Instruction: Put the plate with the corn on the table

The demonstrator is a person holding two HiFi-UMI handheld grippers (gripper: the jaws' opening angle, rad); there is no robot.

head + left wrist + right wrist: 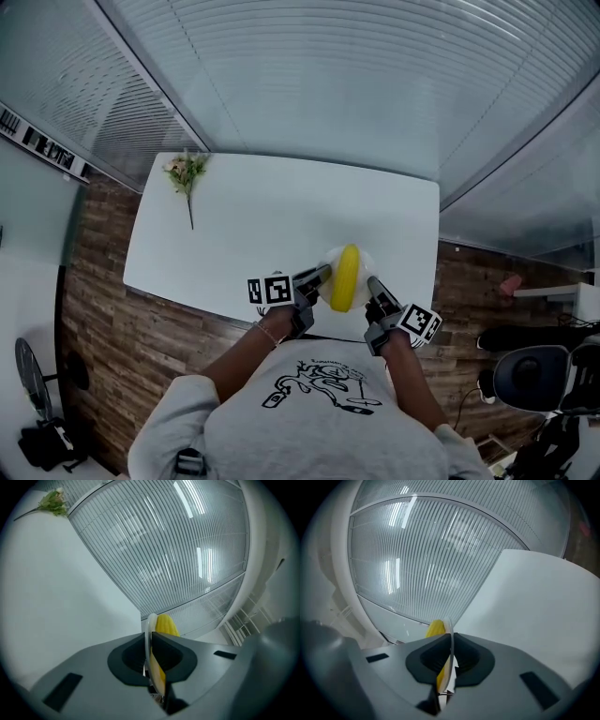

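A small white plate point(361, 260) carries a yellow corn cob point(345, 277) over the near edge of the white table point(262, 220). My left gripper point(324, 274) is shut on the plate's left rim and my right gripper point(374, 282) on its right rim. In the left gripper view the plate rim point(151, 626) stands edge-on between the jaws of the left gripper point(150, 643), with the corn point(167, 625) just behind it. The right gripper view shows the same thing: the plate rim point(449, 626) pinched by the right gripper point(452, 645), the corn point(435, 628) to its left.
A sprig of flowers point(186, 174) lies at the table's far left corner, also seen as the flower sprig point(54, 501) in the left gripper view. Glass walls with blinds point(375, 84) stand behind the table. A dark chair point(536, 377) stands on the wooden floor point(103, 300) at the right.
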